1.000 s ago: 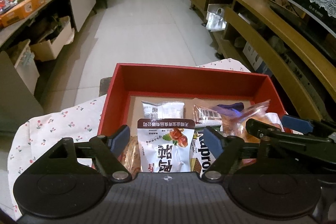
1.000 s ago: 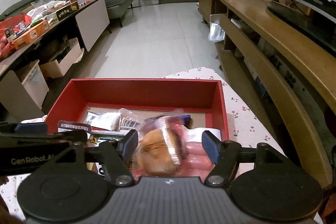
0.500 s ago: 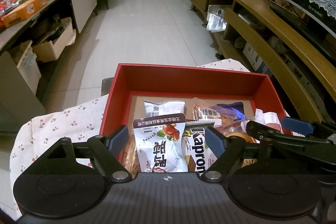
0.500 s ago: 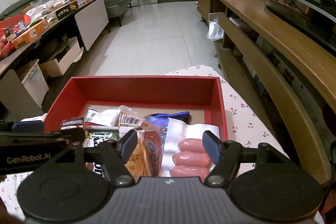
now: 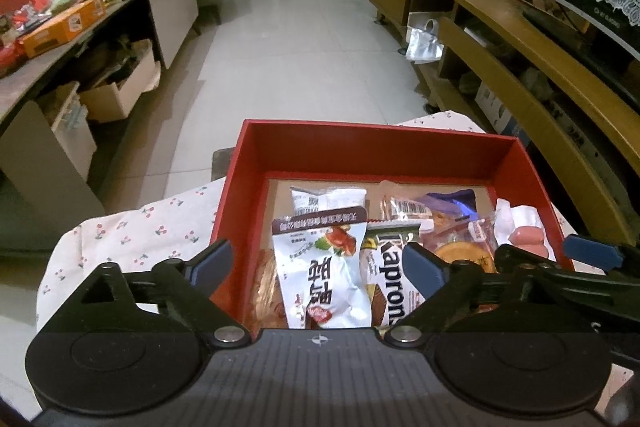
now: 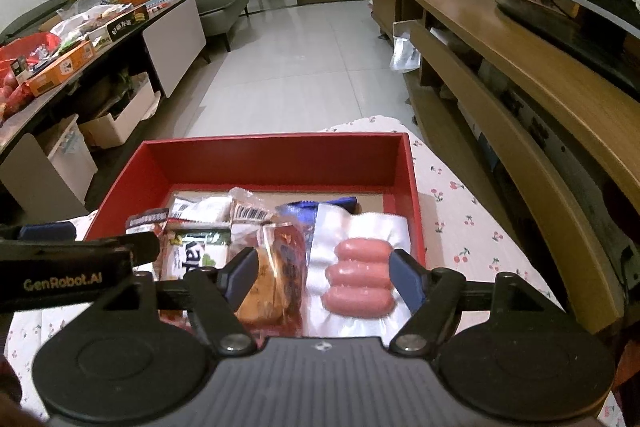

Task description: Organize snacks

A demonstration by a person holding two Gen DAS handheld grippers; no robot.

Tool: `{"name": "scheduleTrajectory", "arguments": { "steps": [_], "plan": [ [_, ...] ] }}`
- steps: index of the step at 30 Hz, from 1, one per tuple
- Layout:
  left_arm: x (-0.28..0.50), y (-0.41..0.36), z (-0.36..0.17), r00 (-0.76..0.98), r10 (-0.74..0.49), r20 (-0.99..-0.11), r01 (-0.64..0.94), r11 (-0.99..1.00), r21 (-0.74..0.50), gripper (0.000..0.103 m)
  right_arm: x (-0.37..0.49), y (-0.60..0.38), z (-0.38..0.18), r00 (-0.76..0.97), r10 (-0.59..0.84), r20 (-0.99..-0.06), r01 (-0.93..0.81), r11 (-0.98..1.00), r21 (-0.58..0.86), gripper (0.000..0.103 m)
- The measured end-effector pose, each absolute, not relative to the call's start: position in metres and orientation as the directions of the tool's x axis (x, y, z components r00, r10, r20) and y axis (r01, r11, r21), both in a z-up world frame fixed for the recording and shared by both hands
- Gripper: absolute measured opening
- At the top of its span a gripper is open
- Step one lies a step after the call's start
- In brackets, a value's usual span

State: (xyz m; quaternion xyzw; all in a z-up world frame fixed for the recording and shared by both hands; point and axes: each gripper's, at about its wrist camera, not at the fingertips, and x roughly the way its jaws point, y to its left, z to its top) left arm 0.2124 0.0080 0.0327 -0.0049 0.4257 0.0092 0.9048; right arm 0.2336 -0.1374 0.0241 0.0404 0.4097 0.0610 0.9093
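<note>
Left wrist view: the left gripper (image 5: 316,263) hangs over the near end of the red box (image 5: 368,141), its fingers (image 5: 212,261) spread wide and just having opened further. The white pouch (image 5: 324,271) stands between them but neither pad presses on it, so I judge it freshly let go. Just right of it, by the right finger, lies the Kaprons pack (image 5: 390,275). Ahead of the fingers sit a small white sachet (image 5: 326,197) and a barcoded wrapper (image 5: 408,207). Past the right finger the other tool reaches in above the sausages (image 5: 528,239). The box rests on a cherry-print cloth (image 5: 132,231).

Right wrist view: the right gripper (image 6: 320,275) also has its fingers (image 6: 406,277) spread, just having eased apart. Between them lie the bread pack (image 6: 272,279), close to the left finger, and the sausage pack (image 6: 358,283), close to the right one; nothing is pinched. A blue wrapper (image 6: 320,205) lies ahead of the fingers. The left tool crosses the view at the left.

The step in hand looks like release: snacks set down in the box, both grips undone. The next move calls for lifting both tools straight clear without dragging a wrapper, then looking for anything left outside the box; none shows on the cloth here.
</note>
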Motion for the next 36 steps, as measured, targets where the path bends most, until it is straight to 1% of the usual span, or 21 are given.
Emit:
{"name": "scheduleTrajectory", "arguments": {
  "steps": [1,3,5,14,21,26,32,36],
  "plan": [
    [0.21,0.009,0.033,0.637,0.008,-0.771,-0.023,1.0,-0.008,0.098,0.231,-0.138,0.024,0.656,0.145,-0.74,-0.078,0.989,0.125,0.083],
    [0.204,0.012,0.033,0.637,-0.003,-0.771,-0.025,0.999,-0.024,0.103,0.224,-0.139,0.025,0.654,0.146,-0.742,-0.074,0.989,0.129,0.083],
    [0.198,0.013,0.033,0.638,0.004,-0.77,-0.034,0.999,-0.023,0.103,0.217,-0.141,0.027,0.653,0.152,-0.742,-0.071,0.988,0.14,0.083],
    [0.173,0.008,0.022,0.614,0.072,-0.786,-0.034,0.997,0.065,0.103,0.188,-0.146,0.026,0.635,0.148,-0.758,-0.05,0.987,0.151,0.086],
    [0.143,0.006,0.025,0.627,0.031,-0.779,0.0,0.999,0.04,0.103,0.157,-0.149,0.026,0.625,0.16,-0.764,-0.054,0.985,0.162,0.086],
    [0.125,0.009,0.024,0.62,-0.01,-0.785,0.007,1.0,-0.007,0.103,0.133,-0.151,0.03,0.639,0.17,-0.75,-0.046,0.982,0.184,0.086],
    [0.111,0.012,0.022,0.615,0.002,-0.788,-0.018,1.0,-0.012,0.103,0.115,-0.151,0.029,0.636,0.166,-0.754,-0.044,0.983,0.18,0.086],
    [0.102,0.016,0.023,0.618,-0.028,-0.785,-0.014,0.999,-0.047,0.103,0.107,-0.15,0.027,0.627,0.165,-0.761,-0.045,0.983,0.176,0.086]
  ]
}}
